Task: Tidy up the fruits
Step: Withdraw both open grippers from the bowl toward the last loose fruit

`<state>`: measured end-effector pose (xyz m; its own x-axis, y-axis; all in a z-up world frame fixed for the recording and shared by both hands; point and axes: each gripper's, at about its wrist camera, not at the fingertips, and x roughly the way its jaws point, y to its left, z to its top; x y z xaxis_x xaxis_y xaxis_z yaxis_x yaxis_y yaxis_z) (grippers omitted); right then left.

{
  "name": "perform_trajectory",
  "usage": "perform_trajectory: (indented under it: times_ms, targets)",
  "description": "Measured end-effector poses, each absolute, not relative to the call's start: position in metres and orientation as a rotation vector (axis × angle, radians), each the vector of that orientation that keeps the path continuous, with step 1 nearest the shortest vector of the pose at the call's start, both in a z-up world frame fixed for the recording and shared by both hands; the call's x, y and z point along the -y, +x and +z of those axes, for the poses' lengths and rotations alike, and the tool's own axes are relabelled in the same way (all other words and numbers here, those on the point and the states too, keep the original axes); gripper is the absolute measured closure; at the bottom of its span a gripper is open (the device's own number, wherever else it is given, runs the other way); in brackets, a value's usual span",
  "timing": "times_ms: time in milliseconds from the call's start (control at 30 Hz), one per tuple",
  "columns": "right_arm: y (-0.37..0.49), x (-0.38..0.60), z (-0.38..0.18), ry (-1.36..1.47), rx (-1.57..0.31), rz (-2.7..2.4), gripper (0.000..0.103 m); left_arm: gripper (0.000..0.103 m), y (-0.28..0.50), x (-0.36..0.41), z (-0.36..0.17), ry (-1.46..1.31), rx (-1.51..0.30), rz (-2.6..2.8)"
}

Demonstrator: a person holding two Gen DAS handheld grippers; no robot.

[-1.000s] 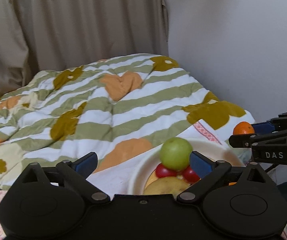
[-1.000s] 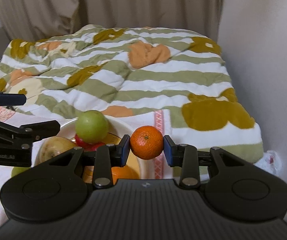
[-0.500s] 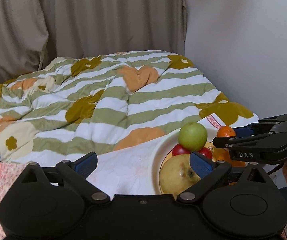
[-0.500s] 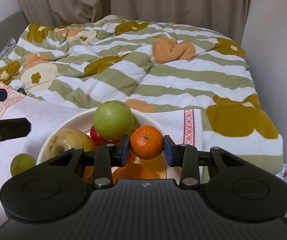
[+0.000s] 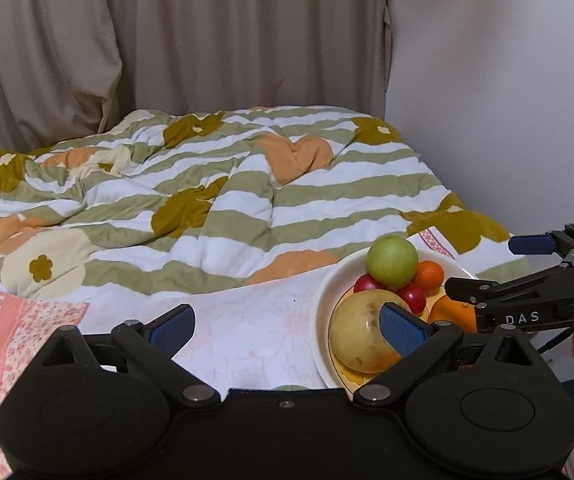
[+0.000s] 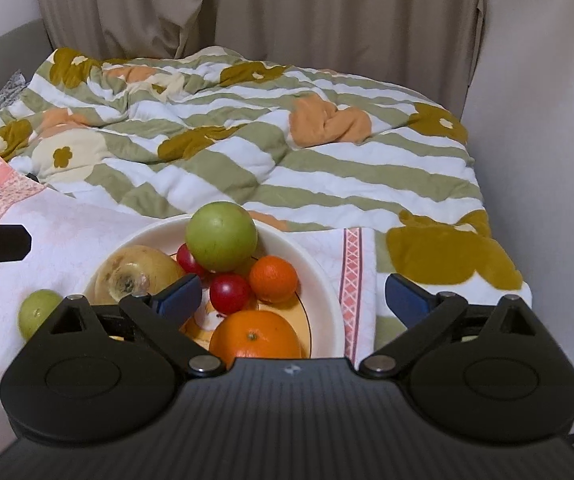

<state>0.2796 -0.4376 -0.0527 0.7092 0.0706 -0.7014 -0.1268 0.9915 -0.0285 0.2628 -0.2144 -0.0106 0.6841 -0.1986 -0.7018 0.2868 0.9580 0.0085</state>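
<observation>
The bed (image 6: 327, 184) carried a striped floral quilt (image 6: 247, 152), with a white cloth (image 6: 67, 240) bearing a bowl (image 6: 327, 292) near its right edge.

Bowls: one bowl (image 6: 327, 280).
Green apples: one large green apple (image 6: 221, 236) in the bowl.
Small green fruits: one small green fruit (image 6: 37, 312) outside the bowl, on the cloth.
Red plums: two, first plum (image 6: 229, 293), second plum (image 6: 187, 259).
Oranges: two, small orange (image 6: 273, 279), large orange (image 6: 255, 336).
Yellow pears: one pear (image 6: 135, 274).
</observation>
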Motion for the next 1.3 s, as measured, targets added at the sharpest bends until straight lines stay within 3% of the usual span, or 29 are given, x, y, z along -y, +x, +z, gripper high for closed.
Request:
perform_trajectory:
  times_ms: [733,967,1300]
  targets:
    - [0.135,0.425,0.053,0.005,-0.635,0.096,0.0,0.002,0.109,0.16,0.064,0.098,-0.576,-0.134]
    - [0.103,0.389,0.065,-0.005,-0.627,0.124,0.0,0.0,0.079,0.112,0.074,0.088,-0.537,-0.063]
    - [0.098,0.321,0.048,0.02,-0.675,0.066,0.0,0.0,0.1,0.04,0.058,0.074,-0.592,-0.096]
